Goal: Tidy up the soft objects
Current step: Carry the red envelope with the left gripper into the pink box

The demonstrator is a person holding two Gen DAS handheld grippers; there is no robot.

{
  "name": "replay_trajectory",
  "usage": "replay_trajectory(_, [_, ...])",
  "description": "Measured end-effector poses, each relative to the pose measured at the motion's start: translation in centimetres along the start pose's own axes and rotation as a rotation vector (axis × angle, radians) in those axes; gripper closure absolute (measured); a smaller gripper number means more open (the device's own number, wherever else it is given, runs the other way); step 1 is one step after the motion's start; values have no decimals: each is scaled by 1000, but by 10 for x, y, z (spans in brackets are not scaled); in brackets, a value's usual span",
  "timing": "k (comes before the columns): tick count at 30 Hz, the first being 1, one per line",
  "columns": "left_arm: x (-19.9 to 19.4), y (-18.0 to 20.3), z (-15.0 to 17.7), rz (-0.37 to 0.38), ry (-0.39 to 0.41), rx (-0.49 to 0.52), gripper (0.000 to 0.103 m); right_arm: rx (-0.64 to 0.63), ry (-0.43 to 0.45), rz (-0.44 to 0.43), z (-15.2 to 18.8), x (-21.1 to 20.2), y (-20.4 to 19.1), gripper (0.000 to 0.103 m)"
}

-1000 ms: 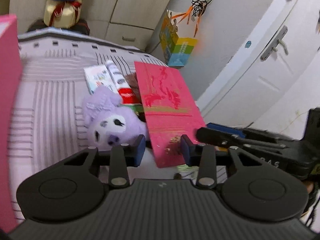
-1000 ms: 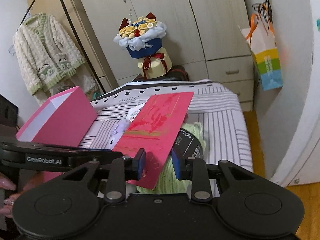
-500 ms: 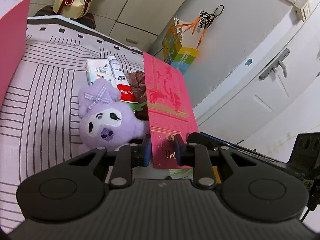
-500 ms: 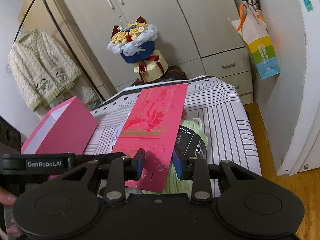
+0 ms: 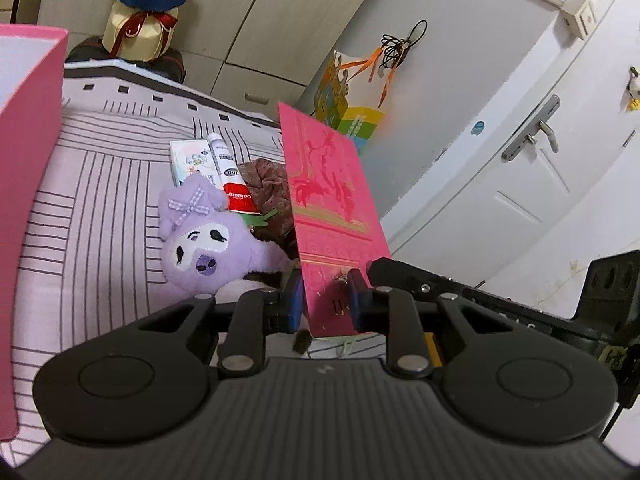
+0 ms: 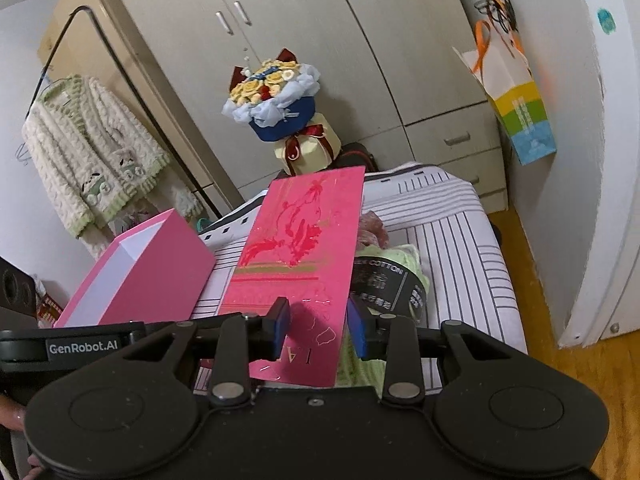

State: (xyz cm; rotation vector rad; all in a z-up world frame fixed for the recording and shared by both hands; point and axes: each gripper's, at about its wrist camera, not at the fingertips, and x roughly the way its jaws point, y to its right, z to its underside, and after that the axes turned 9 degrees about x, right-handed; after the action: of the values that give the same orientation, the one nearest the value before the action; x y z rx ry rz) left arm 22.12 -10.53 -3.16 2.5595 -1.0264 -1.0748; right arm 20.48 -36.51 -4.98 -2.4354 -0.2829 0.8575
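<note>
Envelope: the flat red-pink paper envelope with gold print [image 5: 332,216] is up off the bed, its near end between both pairs of blue pads, its far end pointing away from the grippers.
Left gripper: the left gripper [image 5: 326,300] is clamped tight on the envelope's near end, pads pressing both faces.
Right gripper: the right gripper [image 6: 318,326] has the envelope's near end between its pads, right pad apart from the paper edge; whether the left pad touches, cannot tell.
Plush: the purple soft toy with a checked bow [image 5: 208,236] lies just ahead-left of the left gripper.
Yarn: the pale green yarn ball with a black label [image 6: 394,284] sits just ahead-right of the right gripper, under the envelope.
Box: the open pink cardboard box [image 6: 148,268] stands ahead-left of the right gripper.
Bed: the striped bedsheet [image 5: 100,208] spreads beneath everything.
</note>
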Motion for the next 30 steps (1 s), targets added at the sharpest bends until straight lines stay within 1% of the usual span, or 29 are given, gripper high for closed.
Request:
replay_trajectory(9, [-40,9,10,1,-26,34,82,-75,-21,-1,7,-25,-32,65])
replay_trajectory(13, [-62,11,19,-5,-31,28,82,-114,-32,-6,15,-36,-49,66])
replay_trajectory(20, [-104,5,37,-22,-17,24,82,-170,-56,-45,33,-49,-81,66])
replay_trajectory(24, [-135,0,47,-52,12,25,81,-203,-84,-74,44,-54,-102,66])
replay_trajectory(30, [-178,-17,55,-91,66,-1,81,-231,-107,-149,53,-54,-137,66])
